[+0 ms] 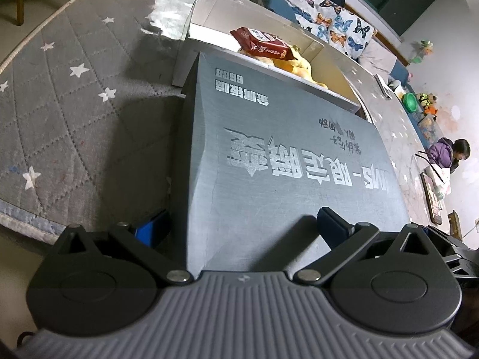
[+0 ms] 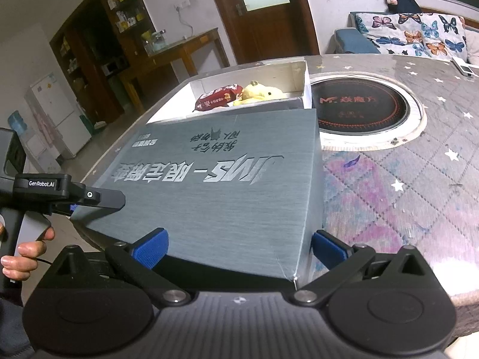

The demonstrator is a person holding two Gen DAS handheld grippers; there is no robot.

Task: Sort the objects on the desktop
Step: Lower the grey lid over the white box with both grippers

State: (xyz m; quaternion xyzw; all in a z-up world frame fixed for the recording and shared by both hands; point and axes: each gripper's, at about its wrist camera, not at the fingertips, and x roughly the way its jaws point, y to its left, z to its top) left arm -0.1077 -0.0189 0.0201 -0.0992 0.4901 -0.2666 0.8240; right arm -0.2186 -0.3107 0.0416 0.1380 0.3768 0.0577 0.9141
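A grey box lid with silver lettering is held tilted over an open white box; it also shows in the right wrist view. The box holds a red snack packet and a yellow plush toy. My left gripper straddles the lid's near left corner, one finger on each side. My right gripper straddles the lid's near right edge the same way. The left gripper also shows in the right wrist view at the lid's left corner.
The round table has a grey star-patterned cover. A black induction hob is set in its middle, right of the box. A butterfly-print sofa stands behind. A person sits at the far right.
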